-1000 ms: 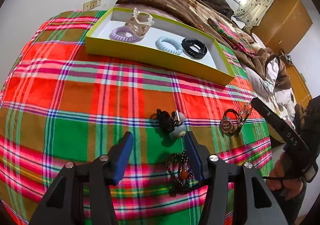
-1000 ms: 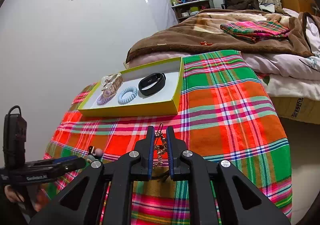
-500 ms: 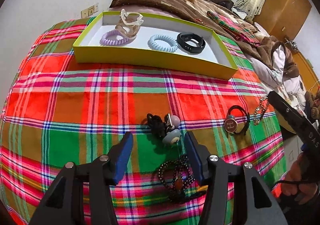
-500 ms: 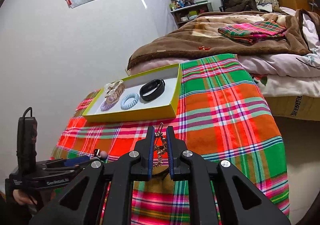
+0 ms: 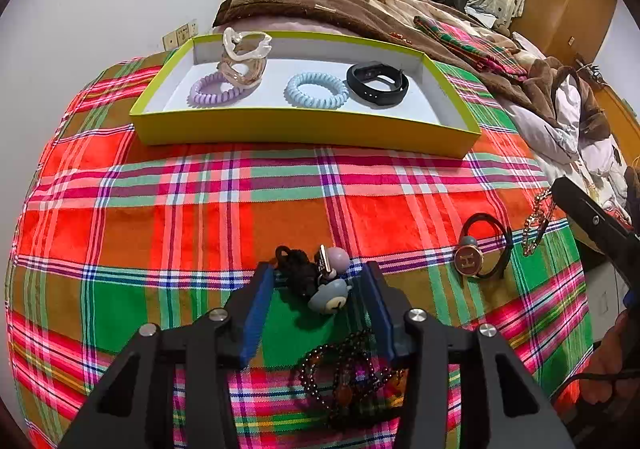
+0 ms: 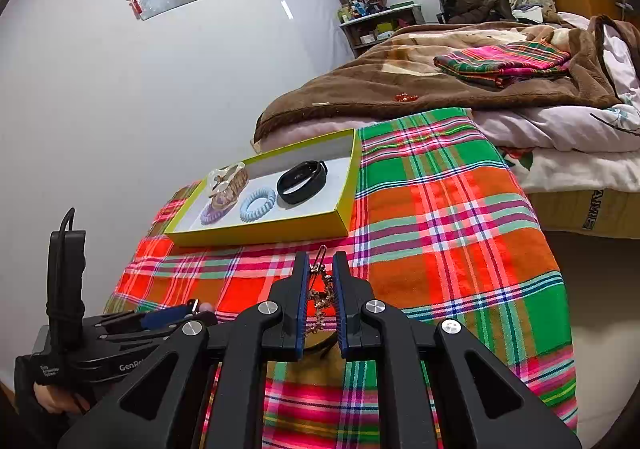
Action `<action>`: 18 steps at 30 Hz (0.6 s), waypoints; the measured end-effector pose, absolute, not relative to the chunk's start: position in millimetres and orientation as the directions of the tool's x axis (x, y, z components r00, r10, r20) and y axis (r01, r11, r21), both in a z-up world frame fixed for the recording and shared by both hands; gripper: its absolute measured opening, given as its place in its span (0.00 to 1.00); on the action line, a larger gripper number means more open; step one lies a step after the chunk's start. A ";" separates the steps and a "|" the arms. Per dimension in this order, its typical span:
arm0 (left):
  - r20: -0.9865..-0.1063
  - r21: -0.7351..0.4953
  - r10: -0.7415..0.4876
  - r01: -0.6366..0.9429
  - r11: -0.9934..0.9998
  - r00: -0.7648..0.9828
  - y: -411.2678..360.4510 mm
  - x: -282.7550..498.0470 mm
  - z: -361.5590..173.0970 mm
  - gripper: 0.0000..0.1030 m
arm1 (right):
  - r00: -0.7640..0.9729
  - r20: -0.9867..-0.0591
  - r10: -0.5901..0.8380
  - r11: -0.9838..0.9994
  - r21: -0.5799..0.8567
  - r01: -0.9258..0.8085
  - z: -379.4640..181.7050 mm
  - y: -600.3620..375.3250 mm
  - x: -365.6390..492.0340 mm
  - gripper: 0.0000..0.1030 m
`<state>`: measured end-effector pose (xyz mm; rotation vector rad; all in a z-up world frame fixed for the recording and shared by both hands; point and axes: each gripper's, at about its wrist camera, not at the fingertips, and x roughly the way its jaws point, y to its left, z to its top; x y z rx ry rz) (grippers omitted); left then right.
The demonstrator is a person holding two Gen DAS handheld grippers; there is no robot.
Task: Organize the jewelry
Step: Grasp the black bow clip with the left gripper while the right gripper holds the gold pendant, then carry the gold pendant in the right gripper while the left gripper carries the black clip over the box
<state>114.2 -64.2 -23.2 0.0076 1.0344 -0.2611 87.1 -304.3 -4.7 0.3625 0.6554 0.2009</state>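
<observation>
A yellow-rimmed tray (image 5: 304,129) (image 6: 256,231) holds a clear hair claw (image 5: 244,57), a purple coil tie (image 5: 212,91), a blue coil tie (image 5: 316,90) and a black band (image 5: 378,83). My left gripper (image 5: 318,277) is open and straddles a black hair tie with grey and pink charms (image 5: 320,283) on the plaid cloth. A dark bead bracelet (image 5: 348,377) lies under it. My right gripper (image 6: 320,265) is shut on a gold chain (image 6: 320,293) (image 5: 534,223) and holds it above the cloth. A black hair tie with a round H charm (image 5: 478,253) lies to the right.
The plaid cloth (image 5: 180,209) covers a small table that drops off at the right edge (image 6: 560,289). A bed with a brown blanket (image 6: 440,89) lies behind the tray. A white wall (image 6: 120,109) is close on the left.
My left gripper has moved forward, so its fingers now flank the charm hair tie. My right gripper has lifted the gold chain off the cloth.
</observation>
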 end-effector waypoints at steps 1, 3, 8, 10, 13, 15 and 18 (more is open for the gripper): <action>-0.849 -0.115 -0.209 0.216 0.970 0.485 -63.9 114.2 -23.1 0.40 | 0.777 -0.557 0.293 0.918 0.391 -0.067 -4.6 -304.8 87.4 0.12; -0.849 -0.111 -0.208 0.220 0.969 0.487 -64.3 114.2 -23.1 0.36 | 0.778 -0.555 0.294 0.917 0.393 -0.066 -4.7 -305.8 87.9 0.11; -0.847 -0.107 -0.203 0.215 0.971 0.492 -63.8 114.4 -22.5 0.30 | 0.779 -0.554 0.293 0.917 0.393 -0.065 -4.5 -306.8 88.1 0.11; -0.844 -0.114 -0.208 0.213 0.970 0.494 -62.1 114.7 -22.1 0.29 | 0.780 -0.555 0.290 0.918 0.393 -0.062 -4.3 -307.3 88.5 0.11; -0.841 -0.119 -0.208 0.205 0.972 0.499 -58.3 115.5 -20.4 0.29 | 0.780 -0.554 0.290 0.918 0.392 -0.062 -3.0 -308.2 89.0 0.12; -0.837 -0.125 -0.212 0.201 0.972 0.505 -55.9 115.7 -17.8 0.29 | 0.781 -0.555 0.287 0.919 0.390 -0.061 -2.1 -308.1 89.0 0.11; -0.827 -0.134 -0.222 0.202 0.970 0.517 -53.1 115.4 -12.2 0.29 | 0.785 -0.551 0.285 0.920 0.387 -0.062 1.2 -307.0 89.4 0.12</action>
